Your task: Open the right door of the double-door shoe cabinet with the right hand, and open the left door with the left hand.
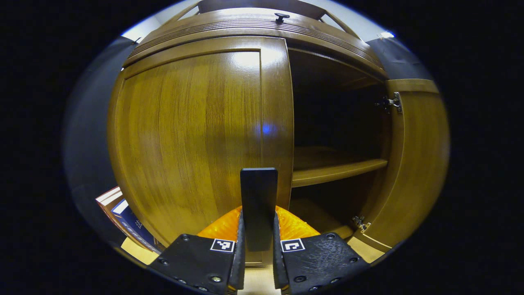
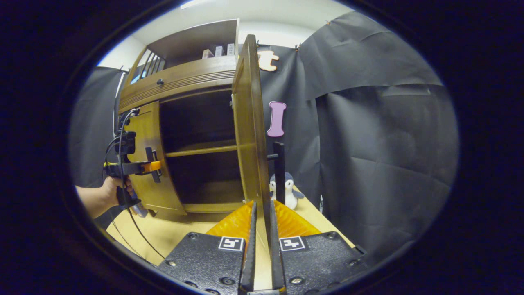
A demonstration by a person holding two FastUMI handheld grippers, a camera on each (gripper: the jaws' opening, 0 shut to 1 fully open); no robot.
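Observation:
The brown wooden shoe cabinet (image 1: 254, 28) has its left door (image 1: 188, 135) across the left half of the opening. My left gripper (image 1: 258, 215) is shut on that door's black upright handle (image 1: 258, 188), one finger on each side of it. The right door (image 1: 413, 164) is swung wide open. It shows edge-on as the right door (image 2: 249, 131) in the right gripper view, with its black handle (image 2: 279, 172) beside it. My right gripper (image 2: 261, 207) is just short of that door's lower edge, fingers nearly together with nothing between them. Farther off, the left gripper (image 2: 153, 166) and the hand (image 2: 102, 196) holding it are at the left door (image 2: 149, 164).
Inside the cabinet are a shelf (image 1: 339, 170) and dark space. A penguin plush (image 2: 290, 190) stands on the light table (image 2: 163, 233) behind the open door. Books (image 1: 127, 223) lie left of the cabinet. Small boxes (image 2: 219, 51) sit on top. Black cloth wall (image 2: 368, 143) stands to the right.

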